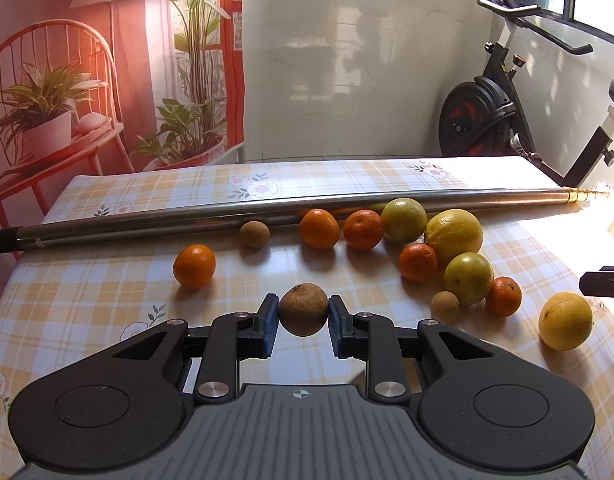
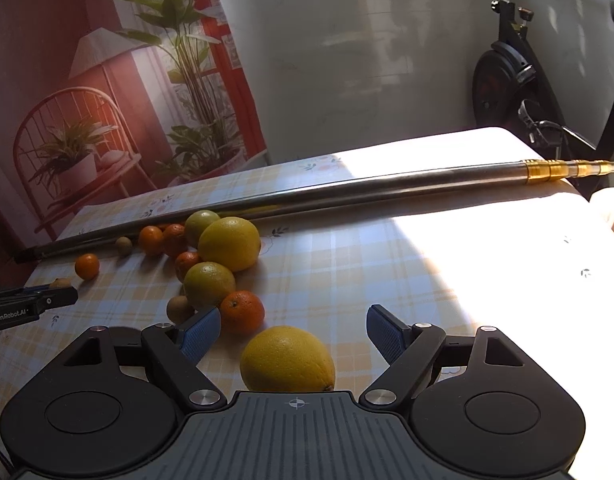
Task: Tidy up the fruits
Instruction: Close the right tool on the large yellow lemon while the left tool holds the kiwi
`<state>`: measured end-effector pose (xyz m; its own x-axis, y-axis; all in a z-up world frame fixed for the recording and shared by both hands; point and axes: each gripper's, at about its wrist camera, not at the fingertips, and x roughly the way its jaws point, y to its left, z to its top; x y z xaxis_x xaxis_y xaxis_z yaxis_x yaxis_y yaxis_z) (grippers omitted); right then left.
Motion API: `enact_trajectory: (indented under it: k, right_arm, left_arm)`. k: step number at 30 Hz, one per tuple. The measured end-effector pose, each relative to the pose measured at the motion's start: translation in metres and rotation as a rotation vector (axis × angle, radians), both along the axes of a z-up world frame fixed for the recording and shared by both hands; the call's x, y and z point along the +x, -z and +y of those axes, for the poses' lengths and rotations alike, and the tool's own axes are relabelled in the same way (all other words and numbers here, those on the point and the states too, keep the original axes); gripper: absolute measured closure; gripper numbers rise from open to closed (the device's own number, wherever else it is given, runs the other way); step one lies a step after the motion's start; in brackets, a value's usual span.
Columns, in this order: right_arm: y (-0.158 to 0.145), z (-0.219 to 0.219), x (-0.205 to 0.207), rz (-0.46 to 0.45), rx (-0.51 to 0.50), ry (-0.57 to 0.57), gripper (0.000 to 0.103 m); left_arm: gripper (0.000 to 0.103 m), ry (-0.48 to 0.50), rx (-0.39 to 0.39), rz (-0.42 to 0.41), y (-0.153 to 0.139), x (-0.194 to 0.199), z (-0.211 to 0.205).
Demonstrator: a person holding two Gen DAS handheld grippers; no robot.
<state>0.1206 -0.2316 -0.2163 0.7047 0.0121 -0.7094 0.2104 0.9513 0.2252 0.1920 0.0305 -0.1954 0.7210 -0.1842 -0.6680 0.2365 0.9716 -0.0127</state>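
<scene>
My left fingers (image 1: 303, 330) sit either side of a small brown fruit (image 1: 303, 309), the blue pads right against its flanks. From the left wrist view I take that as a grip, though whether it is lifted off the counter (image 1: 87, 300) I cannot tell. My right fingers (image 2: 293, 334) stand wide open, with a big yellow lemon (image 2: 287, 358) lying between them, close to the palm and touching neither pad.

The rest of the fruit lies ahead of my left fingers: one orange (image 1: 194, 266) ahead and to the left by itself, another small brown fruit (image 1: 254, 234) beyond it just in front of the long metal pole (image 1: 267, 210), and a tight cluster of oranges, green-yellow fruits and a second lemon ahead to the right. A third small brown one (image 1: 444, 306) sits at the near edge of that cluster.

I judge the step in hand is gathering like with like, brown ones first. To do it well I should squeeze only lightly; the brown fruit is round and small, so it may pop forward out of the pads if I pinch off-centre. I would carry it low and set it beside its twin near the pole, letting go only once it rests, because round fruit rolls. With the right fingers I should close on the lemon across its middle, not its tapered ends.
</scene>
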Motion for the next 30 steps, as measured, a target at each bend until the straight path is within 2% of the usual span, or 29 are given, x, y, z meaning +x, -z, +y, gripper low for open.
enact_trajectory:
  k: [15, 23, 30]
  right_arm:
    - [0.017, 0.011, -0.004, 0.04, 0.005, -0.042, 0.025]
    - [0.037, -0.001, 0.005, 0.061, 0.083, 0.004, 0.037]
    - [0.045, -0.001, 0.003, 0.06, 0.113, 0.005, 0.046]
  left_arm:
    - [0.075, -0.04, -0.049, 0.013, -0.005, -0.053, 0.011]
    - [0.075, -0.052, -0.056, 0.028, 0.0, -0.063, 0.014]
    - [0.075, -0.06, -0.057, 0.031, 0.002, -0.068, 0.012]
